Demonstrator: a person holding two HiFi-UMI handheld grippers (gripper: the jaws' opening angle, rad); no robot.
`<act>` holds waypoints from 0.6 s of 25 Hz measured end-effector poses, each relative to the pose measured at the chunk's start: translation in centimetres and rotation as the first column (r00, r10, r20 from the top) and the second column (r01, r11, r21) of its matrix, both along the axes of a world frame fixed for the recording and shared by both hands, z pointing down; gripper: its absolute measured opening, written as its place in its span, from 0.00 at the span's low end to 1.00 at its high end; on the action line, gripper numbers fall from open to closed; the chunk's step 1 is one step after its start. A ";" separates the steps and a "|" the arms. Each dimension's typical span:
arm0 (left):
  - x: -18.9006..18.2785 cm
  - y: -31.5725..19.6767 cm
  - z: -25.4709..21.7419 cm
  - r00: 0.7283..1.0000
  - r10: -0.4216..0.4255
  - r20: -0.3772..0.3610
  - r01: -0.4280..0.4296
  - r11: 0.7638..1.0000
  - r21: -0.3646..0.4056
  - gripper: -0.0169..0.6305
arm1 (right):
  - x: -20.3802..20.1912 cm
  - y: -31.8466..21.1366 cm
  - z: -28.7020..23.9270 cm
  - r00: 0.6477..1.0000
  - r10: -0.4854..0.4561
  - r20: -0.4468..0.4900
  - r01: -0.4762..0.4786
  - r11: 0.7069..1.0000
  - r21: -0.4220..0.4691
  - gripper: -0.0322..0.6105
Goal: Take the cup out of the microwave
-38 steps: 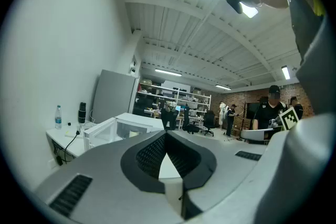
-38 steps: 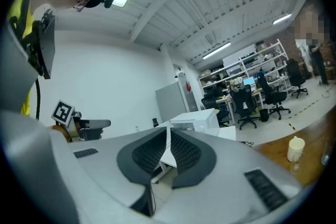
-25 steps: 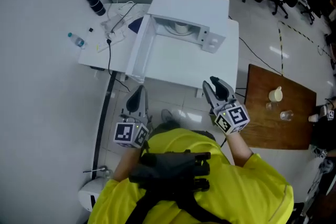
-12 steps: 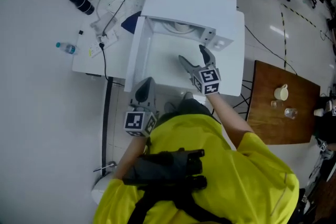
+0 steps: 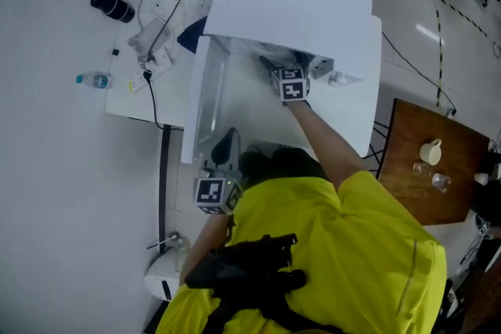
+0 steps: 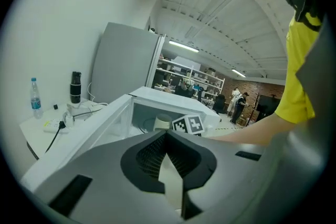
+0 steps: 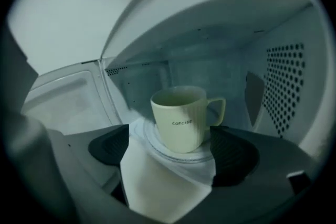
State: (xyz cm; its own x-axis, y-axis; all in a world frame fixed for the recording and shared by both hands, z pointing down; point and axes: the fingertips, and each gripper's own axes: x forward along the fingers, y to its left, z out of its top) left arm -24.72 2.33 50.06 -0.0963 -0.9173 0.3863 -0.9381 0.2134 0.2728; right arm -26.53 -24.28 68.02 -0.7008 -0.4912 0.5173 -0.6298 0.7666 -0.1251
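Up top in the head view, white microwave (image 5: 297, 4) sits on white tabletop (image 5: 125, 98), door (image 5: 205, 102) swung open to the left. Right claw (image 5: 280, 66) is reached into the cavity mouth, arm stretched out. Left claw (image 5: 225, 146) hangs low near the person's body, off the tabletop edge. Water bottle (image 5: 94, 79) and black flask (image 5: 111, 5) stand on the tabletop's left part, cables between them and the microwave.

Left gripper view: left claw (image 6: 167, 136) clenched, tips together, nothing in it. Beyond it, the open microwave with the cup (image 6: 162, 123) inside and the right claw's marker cube (image 6: 188, 124) just beside the cup.

Right gripper view: right claw (image 7: 176, 149) released, jaws wide apart. Pale cup upright on the glass turntable (image 7: 148, 140) inside the cavity, handle (image 7: 218, 110) pointing right, small print on its side. Cup lines up between the two jaws but neither pad touches it. Perforated wall (image 7: 286, 86) at right.
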 end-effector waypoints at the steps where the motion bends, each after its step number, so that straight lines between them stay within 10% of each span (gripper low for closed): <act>1: 0.1 -0.3 0.4 1.000 0.009 -0.002 -0.009 1.000 -0.004 0.01 | -0.5 -0.7 0.2 1.000 0.003 -0.013 -0.003 1.000 0.014 0.82; 15: -4.1 2.1 3.3 0.998 -0.041 -0.053 0.037 0.996 -0.078 0.01 | -4.2 -5.5 2.4 0.994 0.102 -0.047 -0.097 0.990 0.098 0.82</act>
State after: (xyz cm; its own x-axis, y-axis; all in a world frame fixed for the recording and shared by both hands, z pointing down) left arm -28.81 4.42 53.33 -0.1085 -0.8808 0.4610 -0.9128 0.2720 0.3048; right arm -30.70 -29.80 70.43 -0.6193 -0.6065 0.4986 -0.7075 0.7064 -0.0194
